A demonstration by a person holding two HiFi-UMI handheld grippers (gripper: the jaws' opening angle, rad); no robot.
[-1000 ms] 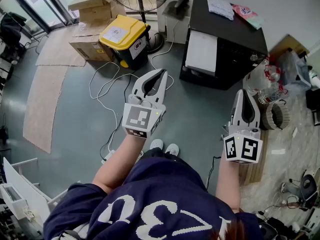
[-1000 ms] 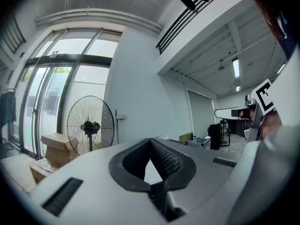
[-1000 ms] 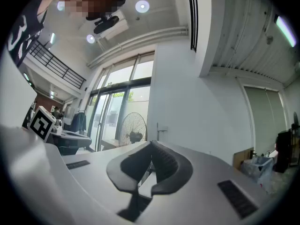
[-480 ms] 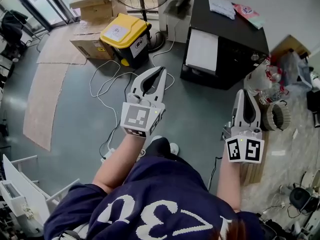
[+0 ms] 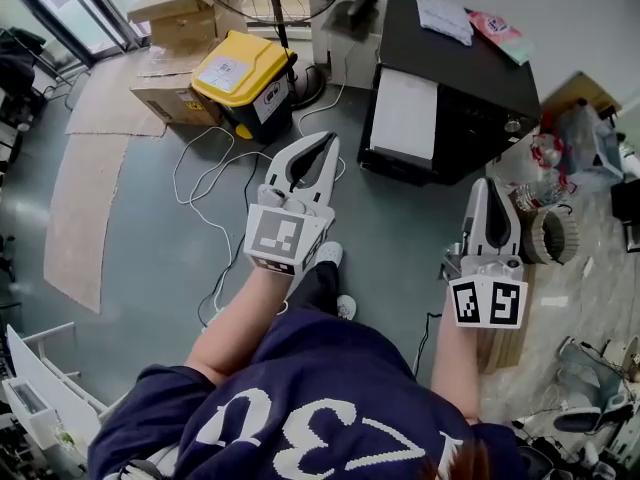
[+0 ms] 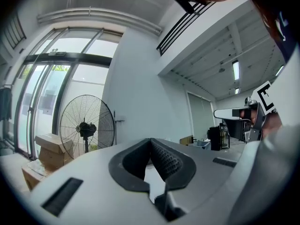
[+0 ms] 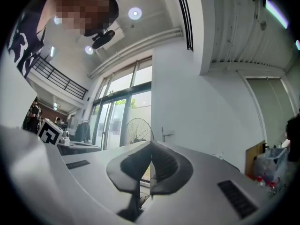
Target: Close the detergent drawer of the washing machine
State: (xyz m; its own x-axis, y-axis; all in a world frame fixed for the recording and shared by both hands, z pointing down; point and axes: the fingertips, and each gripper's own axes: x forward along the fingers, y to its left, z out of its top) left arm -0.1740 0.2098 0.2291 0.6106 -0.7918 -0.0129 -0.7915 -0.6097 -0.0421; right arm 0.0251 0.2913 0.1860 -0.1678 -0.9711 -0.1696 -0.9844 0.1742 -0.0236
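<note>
both tools idle. left gripper [image 5: 326,142] has its jaws pressed together with nothing between them, and so does right gripper [image 5: 487,184]. both are held out about level over the floor [image 5: 120,218], touching nothing.

target: i can't make out a detergent drawer in any view. the only candidate for the washing machine is the black unit [image 5: 470,63] with a white panel [image 5: 405,113], at the far right of the floor by the wall. i can't tell if that's it. both grippers are well apart from it.

risks:
- white cables [image 5: 212,183] loop over the floor just ahead of the person's shoes [image 5: 328,255], between them and the yellow bin [image 5: 245,68]. a foot could catch a loop on the way over.
- clutter of bottles and bags [image 5: 545,158] sits just beside the black unit at the right edge of the floor, so the right gripper could clip it.
- with the jaws together, the push would land on a narrow tip. off-centre contact could skew the drawer so it binds, or the tip could slip off the front.
- the drawer isn't located yet, so there's a risk of approaching the wrong face.

writing:
- shirt: large white numerals, "30" readable, with 1 more figure beside it that's unclear.
- yellow bin: 2 white labels, too small to read.
- pink packet [image 5: 497,26] on top of the black unit: print not legible.
- gripper cubes: square black-and-white marker patterns, no text.
</note>
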